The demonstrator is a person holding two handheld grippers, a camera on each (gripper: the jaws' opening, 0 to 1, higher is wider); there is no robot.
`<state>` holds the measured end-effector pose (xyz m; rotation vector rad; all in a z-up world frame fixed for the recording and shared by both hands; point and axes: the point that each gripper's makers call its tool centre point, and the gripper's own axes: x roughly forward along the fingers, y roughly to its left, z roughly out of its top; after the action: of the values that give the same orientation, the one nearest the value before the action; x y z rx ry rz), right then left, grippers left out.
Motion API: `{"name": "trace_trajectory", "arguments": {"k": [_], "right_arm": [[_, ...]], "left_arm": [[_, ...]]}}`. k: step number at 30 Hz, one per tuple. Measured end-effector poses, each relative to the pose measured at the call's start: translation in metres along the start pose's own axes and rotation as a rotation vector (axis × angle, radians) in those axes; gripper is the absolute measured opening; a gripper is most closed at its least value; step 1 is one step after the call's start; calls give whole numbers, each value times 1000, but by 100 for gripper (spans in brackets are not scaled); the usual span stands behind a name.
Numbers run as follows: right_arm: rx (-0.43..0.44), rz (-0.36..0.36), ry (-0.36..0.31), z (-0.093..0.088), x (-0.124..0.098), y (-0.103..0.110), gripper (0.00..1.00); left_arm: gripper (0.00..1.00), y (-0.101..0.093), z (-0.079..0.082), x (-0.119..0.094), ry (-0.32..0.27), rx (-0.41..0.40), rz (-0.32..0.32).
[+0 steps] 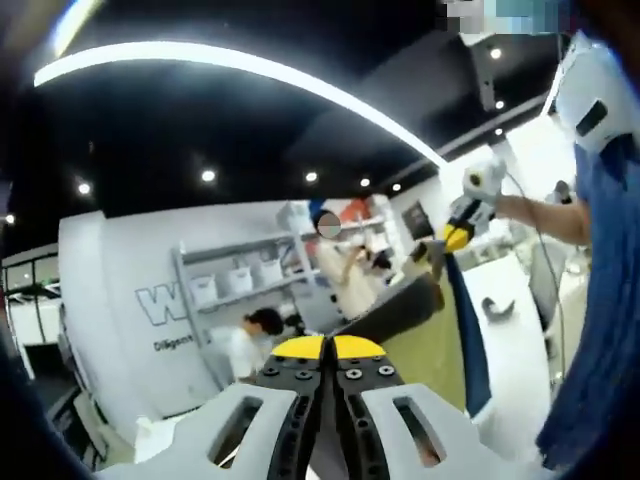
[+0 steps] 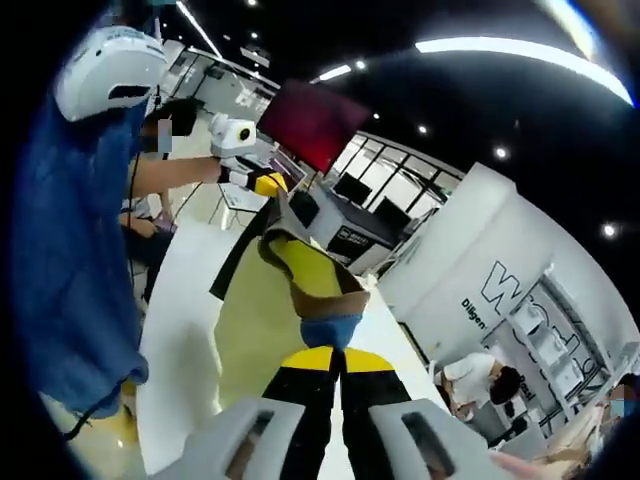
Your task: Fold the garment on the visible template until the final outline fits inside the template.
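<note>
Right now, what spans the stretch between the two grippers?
The garment itself, yellow-green with dark trim and a blue inside, hangs stretched from the right gripper to the left gripper above the white table, seen in the right gripper view.

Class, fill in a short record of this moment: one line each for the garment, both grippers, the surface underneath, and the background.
garment: yellow-green with dark trim and a blue part, lifted and stretched between the two grippers
left gripper: jaws closed, seen from the right gripper view gripping the garment's far end
right gripper: jaws closed on the blue edge
surface: white table below the hanging cloth
background: white wall with lettering, shelves, people standing by
</note>
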<state>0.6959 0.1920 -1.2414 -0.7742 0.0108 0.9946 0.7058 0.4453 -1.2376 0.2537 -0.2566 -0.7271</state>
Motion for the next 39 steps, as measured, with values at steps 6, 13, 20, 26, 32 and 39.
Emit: {"name": "trace_trajectory", "arguments": {"k": [6, 13, 20, 26, 32, 39], "right_arm": [[88, 168, 22, 10, -25, 18, 0], [304, 315, 244, -123, 70, 4, 0], [400, 263, 280, -230, 159, -10, 0], [462, 205, 256, -277, 192, -11, 0], [529, 148, 241, -314, 218, -26, 0], [540, 140, 293, -353, 247, -28, 0]], "left_arm": [[0, -31, -3, -19, 55, -91, -151], [0, -12, -163, 38, 276, -205, -156], [0, 11, -266, 80, 356, -212, -38], [0, 27, -335, 100, 431, -237, 1], [0, 40, -362, 116, 442, -275, 50], [0, 48, -400, 136, 486, -293, 59]]}}
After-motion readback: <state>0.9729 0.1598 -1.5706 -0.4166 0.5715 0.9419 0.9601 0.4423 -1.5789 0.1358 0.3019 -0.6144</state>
